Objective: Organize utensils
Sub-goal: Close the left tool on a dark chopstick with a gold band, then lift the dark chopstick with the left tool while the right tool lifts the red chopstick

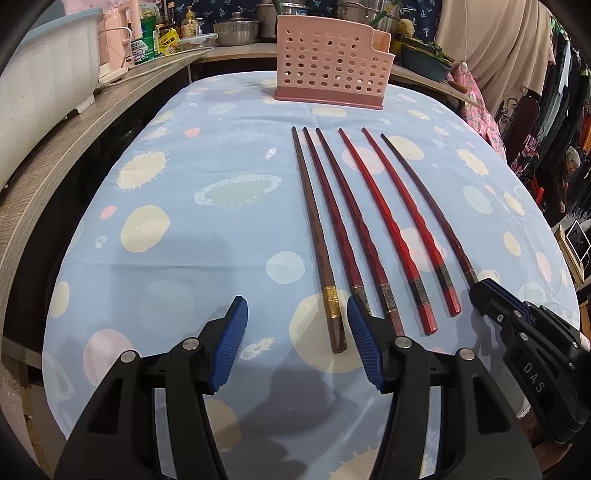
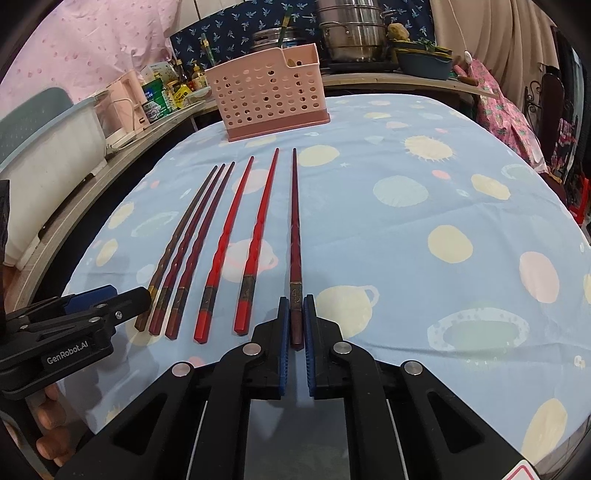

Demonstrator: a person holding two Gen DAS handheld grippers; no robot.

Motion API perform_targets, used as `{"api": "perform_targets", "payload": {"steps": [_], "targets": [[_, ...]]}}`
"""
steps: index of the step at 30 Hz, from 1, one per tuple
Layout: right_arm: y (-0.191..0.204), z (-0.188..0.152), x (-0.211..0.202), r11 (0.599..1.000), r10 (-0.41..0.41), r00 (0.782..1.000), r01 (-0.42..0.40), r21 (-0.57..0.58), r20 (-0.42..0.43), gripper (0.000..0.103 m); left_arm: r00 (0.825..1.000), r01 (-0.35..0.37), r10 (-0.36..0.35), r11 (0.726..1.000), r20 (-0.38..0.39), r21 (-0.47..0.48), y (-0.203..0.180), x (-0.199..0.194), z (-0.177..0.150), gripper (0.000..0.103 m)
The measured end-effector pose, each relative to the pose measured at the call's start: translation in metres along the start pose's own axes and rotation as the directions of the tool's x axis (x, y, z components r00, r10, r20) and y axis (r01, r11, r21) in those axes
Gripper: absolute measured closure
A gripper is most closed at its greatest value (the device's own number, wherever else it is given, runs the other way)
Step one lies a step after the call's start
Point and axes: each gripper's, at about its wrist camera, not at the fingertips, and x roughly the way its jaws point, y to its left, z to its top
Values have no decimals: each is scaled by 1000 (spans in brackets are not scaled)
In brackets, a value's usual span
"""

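Several red and brown chopsticks lie side by side on the blue patterned tablecloth (image 1: pixel 184 221), tips pointing toward a pink perforated utensil holder (image 1: pixel 332 74) at the far edge; the holder also shows in the right wrist view (image 2: pixel 269 96). My left gripper (image 1: pixel 295 317) is open, its pads either side of the handle end of the leftmost brown chopstick (image 1: pixel 321 258). My right gripper (image 2: pixel 295 317) is shut on the rightmost dark red chopstick (image 2: pixel 294 229), near its handle end. The right gripper also shows in the left wrist view (image 1: pixel 480 291).
A wooden counter (image 1: pixel 74 122) runs along the left with a white tub (image 1: pixel 40 81), a pink kettle and bottles. Steel pots (image 2: pixel 351 33) and a blue basin (image 2: pixel 424 64) stand behind the table. Clothes hang at the right.
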Motion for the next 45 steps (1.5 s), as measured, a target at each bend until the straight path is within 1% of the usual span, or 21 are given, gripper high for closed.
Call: {"api": "perform_targets", "payload": {"steps": [11,14,17,19,23,25,29,30,38,45], "targets": [[0,-1,0,1000,1,1000,-1,1,2,96,1000,-28,28,1000,5,14,-3,3,-1,51],[0,0,0,1000,1,1000,-1,2,2,96,999,-38,38,999,6,17,-3,3,0,54],[-1,0,0,1000,2,1000,-2,3,2,96,999,-49,48,999,6,13,-1,3,1,62],[-1,-1,-1,1000,4,1000,-4,5,2,96,999,-53,53,999,5,8,1,3,2,69],[-1,-1,-2,1000,4,1000,-4,6,3,96,998,-60,60,998,3,6,2,3,3,77],[-1,-1,-1,1000,5,1000,-5,6,3,96,998,-64,64,998,3,11,2,3,3,85],[-1,-1,-2,1000,4,1000,-5,6,3,96,998,-65,65,998,-1,12,2,3,4,92],[-2,-1,-2,1000,5,1000,-5,6,2,96,998,-65,65,998,-2,11,3,3,4,95],[-2,-2,-6,1000,7,1000,-7,12,10,96,999,-43,43,999,-15,-6,7,1,5,96],[-6,5,-26,1000,12,998,-13,25,58,96,999,-31,31,999,10,-21,11,-14,10,96]]}}
